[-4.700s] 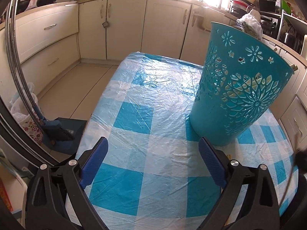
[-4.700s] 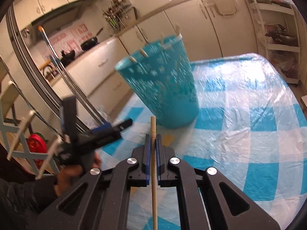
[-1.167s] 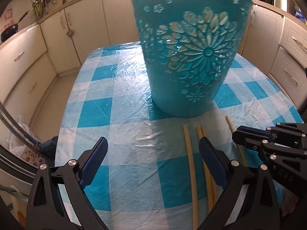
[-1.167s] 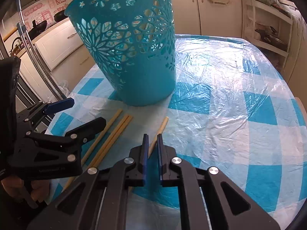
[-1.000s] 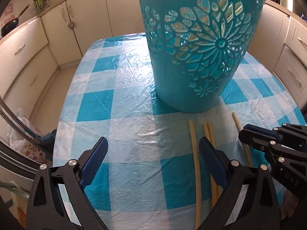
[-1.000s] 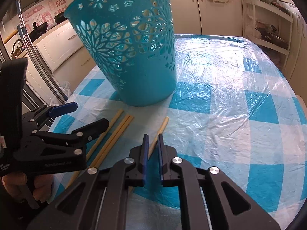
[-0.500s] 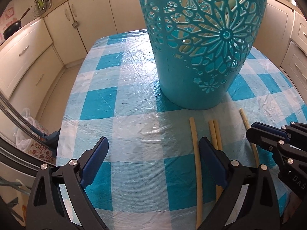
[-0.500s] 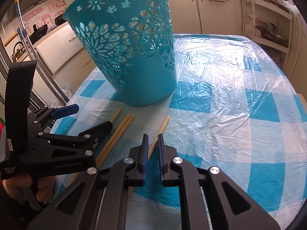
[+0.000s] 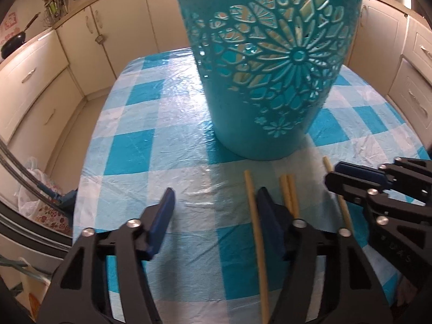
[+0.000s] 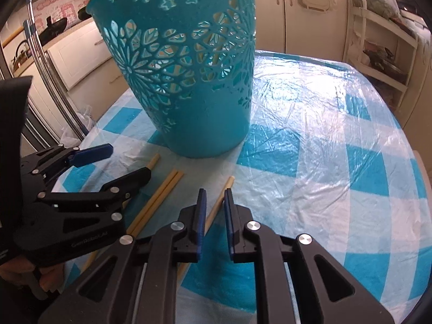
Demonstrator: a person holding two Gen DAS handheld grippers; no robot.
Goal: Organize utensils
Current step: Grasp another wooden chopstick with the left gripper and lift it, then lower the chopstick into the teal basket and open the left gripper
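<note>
Four sticks flat on table (image 9: 129,124), just in front of bin (image 9: 270,81); more sticks already inside bin.

Left gripper (image 9: 216,216): jaws just been closing, now half apart, nothing between them. Leftmost stick (image 9: 255,229) sits against inner face of right pad, not centred. Risk: closing here shoves stick sideways into pair (image 9: 289,191), no grip.

Right gripper (image 10: 214,216): jaws narrow gap, just been opening slightly, empty, over right stick (image 10: 218,202). Risk: gap too tight, pad lands on stick, rolls it on slick plastic cover.

Grippers close together; collision likely if both go at once.
</note>
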